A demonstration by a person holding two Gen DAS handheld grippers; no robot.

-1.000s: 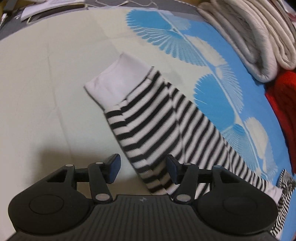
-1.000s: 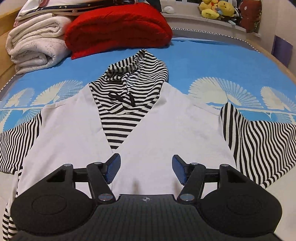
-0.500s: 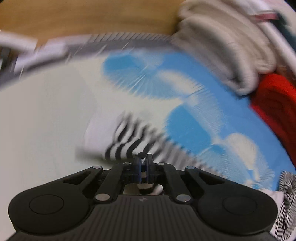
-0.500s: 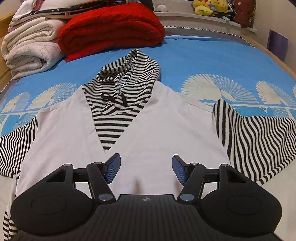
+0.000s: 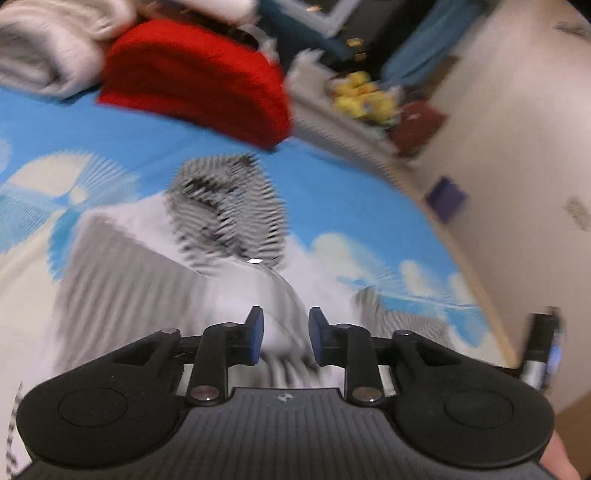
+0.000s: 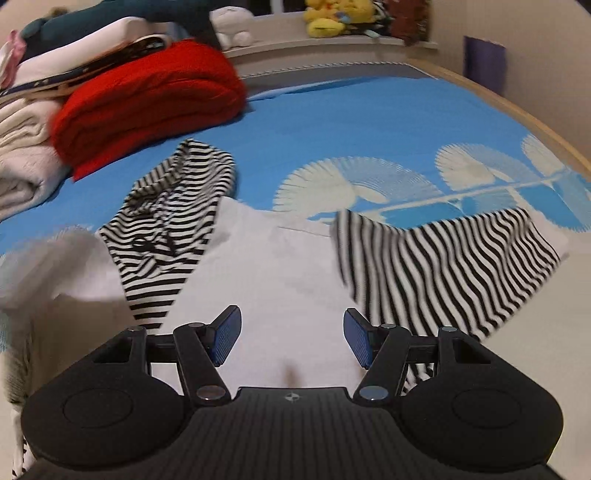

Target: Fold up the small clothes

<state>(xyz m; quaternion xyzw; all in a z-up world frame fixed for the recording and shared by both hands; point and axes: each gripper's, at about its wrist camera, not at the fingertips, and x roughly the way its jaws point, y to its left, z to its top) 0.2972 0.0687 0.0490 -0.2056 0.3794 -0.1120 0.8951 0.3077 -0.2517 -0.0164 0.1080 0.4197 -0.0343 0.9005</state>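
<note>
Left tongs (image 5: 283,334) part-open over the hoodie (image 6: 280,273), sleeve apparently just released; right tongs (image 6: 291,338) wide, empty: best smooth that sleeve flat across the chest.

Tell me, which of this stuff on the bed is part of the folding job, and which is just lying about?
Part of the job:
hoodie
its striped sleeve
left gripper
right gripper

Just lying about:
red blanket
white bedding
yellow plush toys
</note>
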